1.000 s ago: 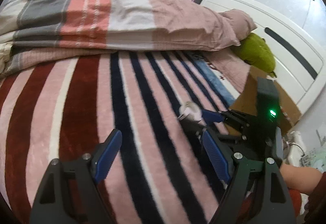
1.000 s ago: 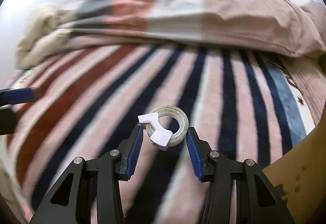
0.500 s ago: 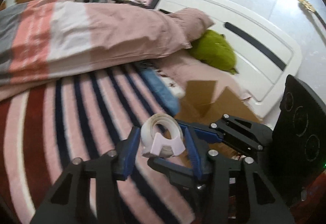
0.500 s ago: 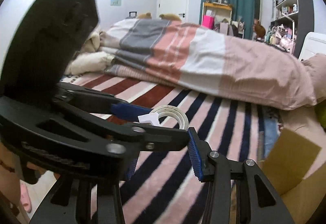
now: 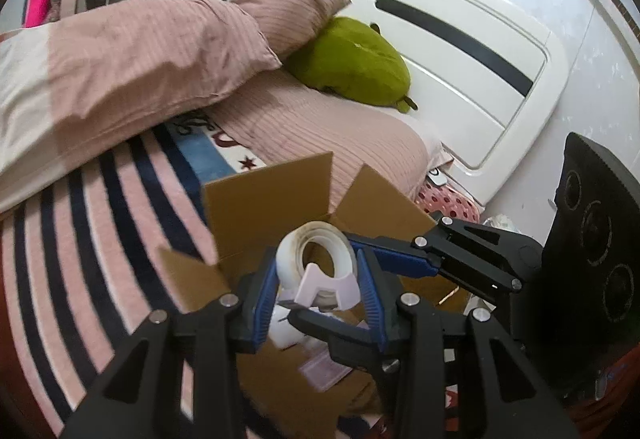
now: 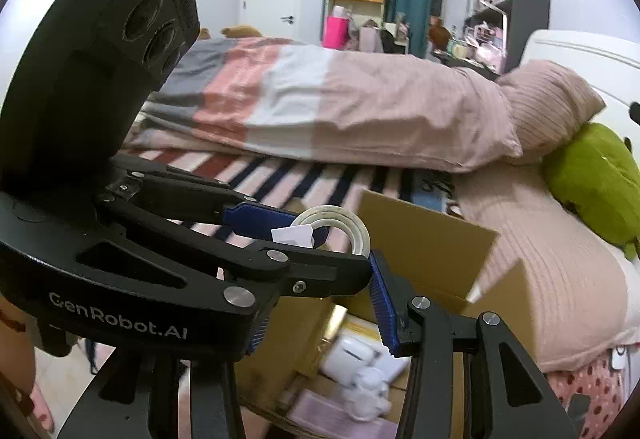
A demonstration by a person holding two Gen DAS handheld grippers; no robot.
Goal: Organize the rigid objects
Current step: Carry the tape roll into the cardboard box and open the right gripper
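Now over the box (image 5: 264,207), tape roll (image 5: 320,259) between both hand-held grippers

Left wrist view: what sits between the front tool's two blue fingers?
A white tape roll, clamped between the left tool's fingers, above the open cardboard box. The left wrist view shows it.

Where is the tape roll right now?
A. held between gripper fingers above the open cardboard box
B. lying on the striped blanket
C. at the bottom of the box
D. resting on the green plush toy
A: the tape roll sits between the left gripper pads, over the open cardboard box.
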